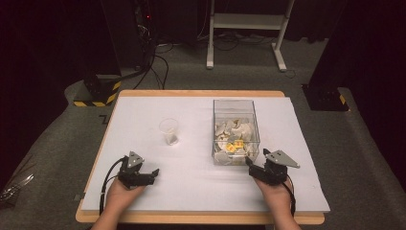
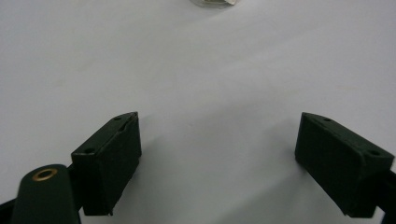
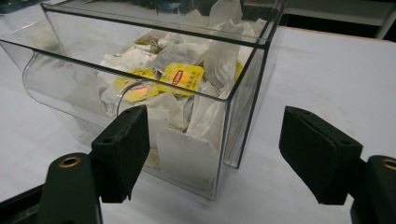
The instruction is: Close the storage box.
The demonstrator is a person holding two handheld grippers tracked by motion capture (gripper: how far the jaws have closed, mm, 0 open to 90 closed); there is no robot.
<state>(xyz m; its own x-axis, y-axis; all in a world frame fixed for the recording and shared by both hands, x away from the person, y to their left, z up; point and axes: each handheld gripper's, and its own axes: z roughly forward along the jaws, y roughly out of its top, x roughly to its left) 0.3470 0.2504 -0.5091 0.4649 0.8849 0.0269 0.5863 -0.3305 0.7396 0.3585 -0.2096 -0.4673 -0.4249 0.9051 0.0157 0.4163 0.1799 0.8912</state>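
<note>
A dim room with grey carpet, dark curtains and a white frame stand lies behind a wooden counter [image 1: 201,93] covered by a white sheet. On the sheet stands a clear rectangular plastic box [image 1: 235,132] filled with white paper tea bags [image 3: 187,88], some carrying yellow tags; to its left, well apart, stands a small clear plastic cup [image 1: 169,131].

The right gripper [image 1: 254,167], held in the person's right hand at the near right of the counter, points at the near right corner of the box. In the right gripper view its jaws stand wide with nothing between the pads; the box's corner lies just ahead of them, not touched.

The left gripper [image 1: 151,175] rests low at the near left, well apart from cup and box. Its jaws stand wide over bare white sheet, holding nothing; the cup's base shows far ahead at the top edge of the left gripper view.
</note>
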